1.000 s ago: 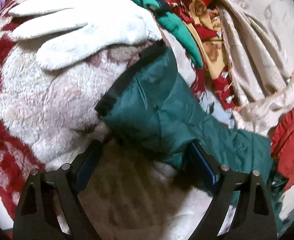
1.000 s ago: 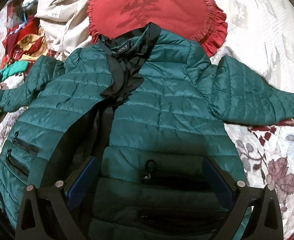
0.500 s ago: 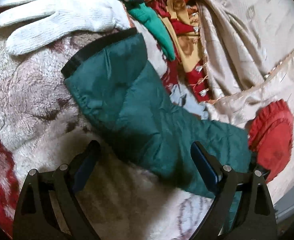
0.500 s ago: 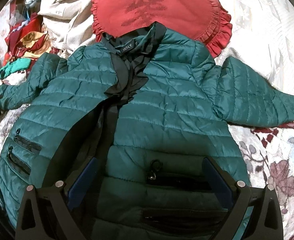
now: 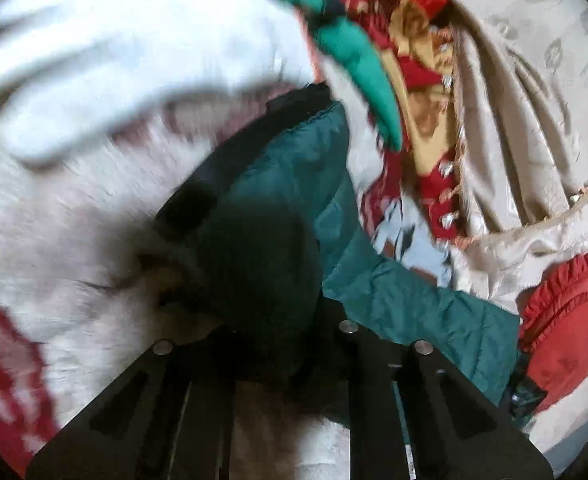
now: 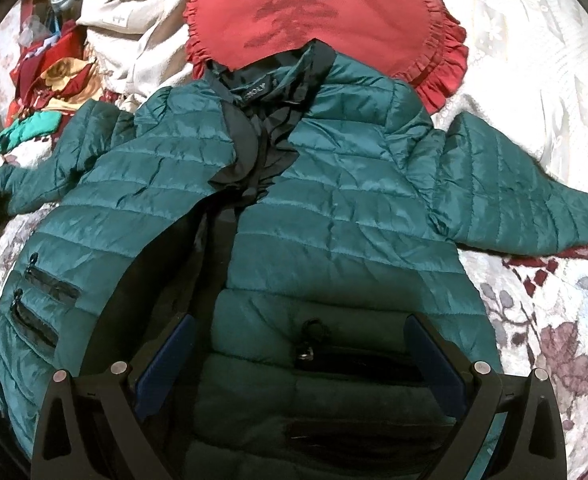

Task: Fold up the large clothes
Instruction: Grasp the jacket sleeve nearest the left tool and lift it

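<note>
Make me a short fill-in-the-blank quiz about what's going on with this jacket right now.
1. The left gripper is shut on the jacket's ____.
2. The right gripper hangs ____ above the jacket.
3. The jacket's collar lies on a round ____ cushion.
4. The glove near the cuff is ____.

Missing words: sleeve; open; red; white

One label can be read in part: a small black tag with pale lettering [image 6: 257, 90], sewn inside the collar of the dark green quilted puffer jacket [image 6: 334, 216]. Its last letters look like "HOLY"; the start is folded under. The left wrist view is too blurred for lettering.
</note>
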`<state>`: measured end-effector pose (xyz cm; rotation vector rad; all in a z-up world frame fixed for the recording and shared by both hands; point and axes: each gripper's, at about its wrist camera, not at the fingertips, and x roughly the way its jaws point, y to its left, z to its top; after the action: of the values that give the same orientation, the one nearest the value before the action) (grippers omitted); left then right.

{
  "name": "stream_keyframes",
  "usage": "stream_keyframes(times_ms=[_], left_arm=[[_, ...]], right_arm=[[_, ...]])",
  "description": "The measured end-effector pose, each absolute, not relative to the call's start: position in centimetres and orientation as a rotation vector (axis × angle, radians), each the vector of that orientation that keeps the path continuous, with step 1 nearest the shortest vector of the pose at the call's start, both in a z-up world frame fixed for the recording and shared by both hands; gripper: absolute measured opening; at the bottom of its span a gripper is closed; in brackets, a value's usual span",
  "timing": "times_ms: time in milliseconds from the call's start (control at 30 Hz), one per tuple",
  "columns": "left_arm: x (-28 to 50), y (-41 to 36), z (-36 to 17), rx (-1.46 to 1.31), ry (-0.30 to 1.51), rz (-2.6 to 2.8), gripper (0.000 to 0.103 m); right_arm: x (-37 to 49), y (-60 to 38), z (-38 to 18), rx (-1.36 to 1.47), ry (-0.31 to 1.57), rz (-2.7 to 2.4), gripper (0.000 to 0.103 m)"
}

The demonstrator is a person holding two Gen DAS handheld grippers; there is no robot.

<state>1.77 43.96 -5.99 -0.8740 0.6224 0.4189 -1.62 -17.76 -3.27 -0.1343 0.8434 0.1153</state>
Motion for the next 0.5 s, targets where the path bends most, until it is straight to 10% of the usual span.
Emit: stream_keyframes(times_ms=[500], left_arm=[[1.1,31.0,10.5,-0.61,0.459,0.236,0.011]], right_arm=[[-3.6,-24.0,-2.7,-0.076,0.875,0.013,0.103]])
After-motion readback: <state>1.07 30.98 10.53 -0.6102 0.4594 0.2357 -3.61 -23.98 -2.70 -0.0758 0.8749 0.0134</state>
